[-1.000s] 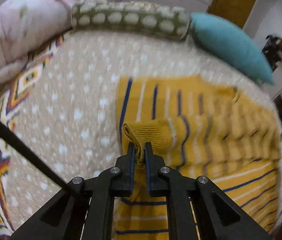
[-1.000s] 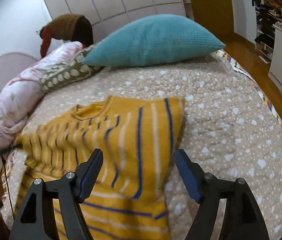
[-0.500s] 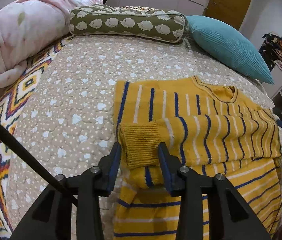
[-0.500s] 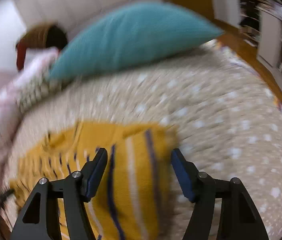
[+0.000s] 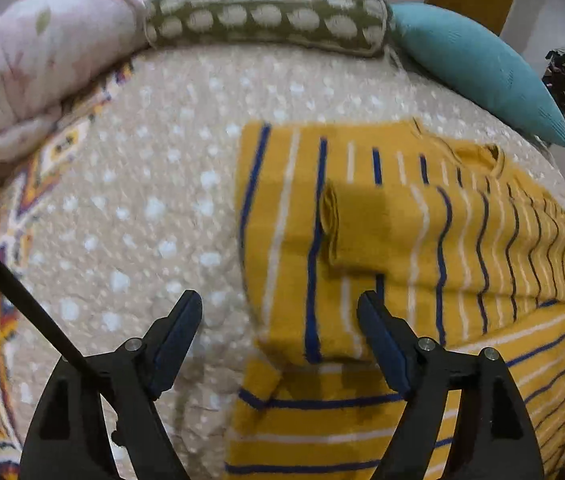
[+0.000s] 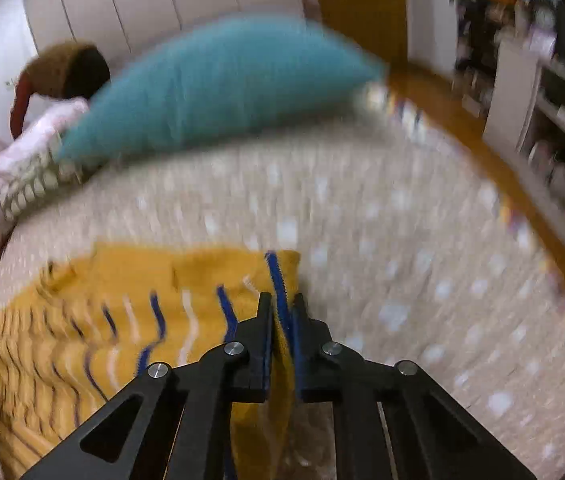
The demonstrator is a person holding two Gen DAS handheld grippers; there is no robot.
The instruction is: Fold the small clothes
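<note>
Jaws: our left gripper stands wide apart, having just opened, and holds nothing; the folded sleeve lies free on the sweater ahead of it. Our right gripper has just closed and now clamps the sweater's edge, fabric pinched between its pads. The yellow striped sweater lies on the dotted quilt, the teal pillow beyond it.

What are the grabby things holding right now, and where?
The right hand-held gripper has just closed on the yellow striped sweater, pinching its side edge. The left hand-held gripper has just opened and holds nothing; the folded sleeve lies free.
</note>
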